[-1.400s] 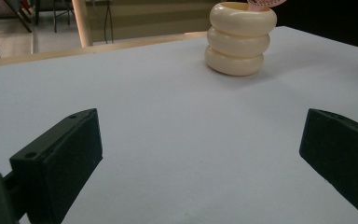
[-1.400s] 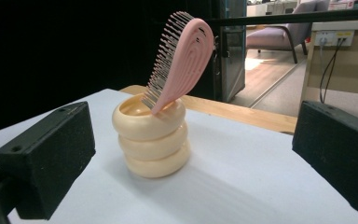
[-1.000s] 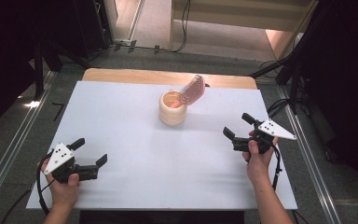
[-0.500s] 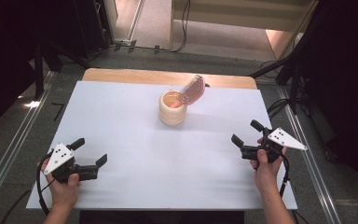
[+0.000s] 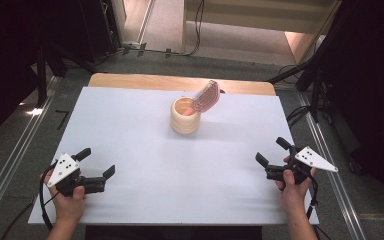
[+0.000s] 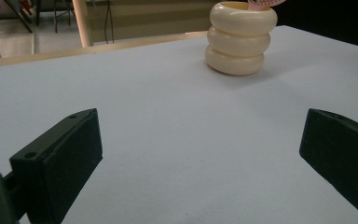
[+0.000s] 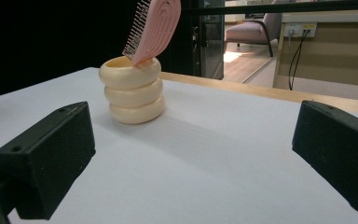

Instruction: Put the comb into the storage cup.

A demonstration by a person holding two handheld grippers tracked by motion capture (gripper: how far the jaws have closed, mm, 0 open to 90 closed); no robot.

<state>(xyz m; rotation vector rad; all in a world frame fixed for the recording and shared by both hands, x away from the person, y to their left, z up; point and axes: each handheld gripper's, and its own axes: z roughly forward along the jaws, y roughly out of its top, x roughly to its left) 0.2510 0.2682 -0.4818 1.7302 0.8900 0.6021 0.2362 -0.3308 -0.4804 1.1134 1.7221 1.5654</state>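
A person seated at a white-covered table (image 5: 180,170) holds a black two-jaw gripper in each hand, both resting low near the table's near edge and well apart from each other. The left gripper (image 5: 99,168), topped by a grey three-cornered plate, sits at the near left corner with its jaws spread wide and nothing between them; the left gripper view shows bare white surface in the gap. The right gripper (image 5: 273,154), likewise plate-topped, sits at the near right side, its jaws also spread apart and empty. Both point inward toward the middle of the table. There, toward the far edge, stands a cream-coloured holder shaped like three stacked rounded rings (image 5: 185,115), upright on the white surface and well clear of either tool. A pink plastic hairbrush with fine bristles (image 5: 206,97) leans out of its open top, its head tilted up and over the rim on the far right side in the high view. In the right gripper view the holder (image 7: 132,90) stands left of centre with the brush (image 7: 155,27) rising above it. A strip of bare wooden tabletop (image 5: 130,81) shows beyond the white cover.
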